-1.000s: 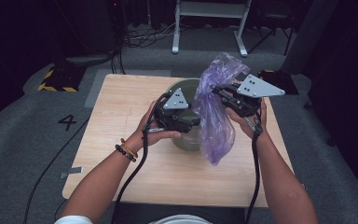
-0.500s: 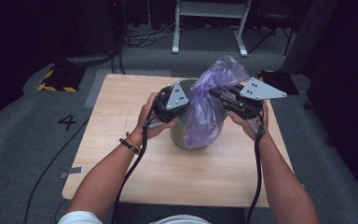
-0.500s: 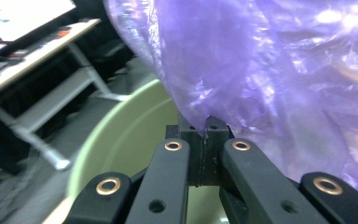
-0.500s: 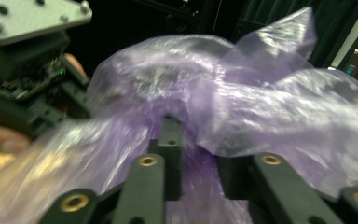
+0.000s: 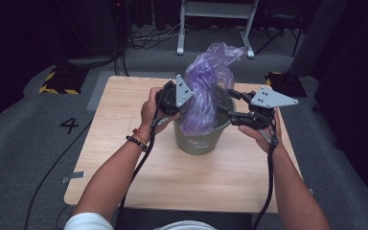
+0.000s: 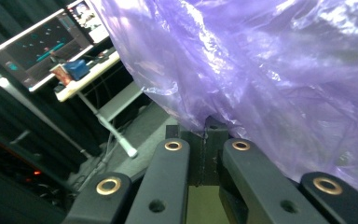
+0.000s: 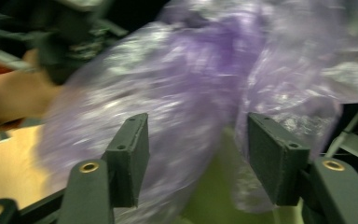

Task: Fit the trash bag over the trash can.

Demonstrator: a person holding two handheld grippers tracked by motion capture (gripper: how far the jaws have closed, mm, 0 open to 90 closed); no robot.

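Left gripper point(image 5: 184, 103) pinches the purple bag point(image 5: 205, 81) at the bin's point(image 5: 199, 141) nine o'clock rim, while the right gripper point(image 5: 227, 103), at three o'clock, has just been opening, jaws spread around loose film. The bag stands in the bin mid-table, long axis upright, crumpled top toward twelve. With one grip, the film may slip or tear.

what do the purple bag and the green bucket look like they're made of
Purple bag: thin plastic film, glossy and half see-through, judging by its sharp crinkles and bright glints in the left gripper view.
Green bucket: probably moulded plastic, olive, smooth and dull, with an even wall and no seams visible.
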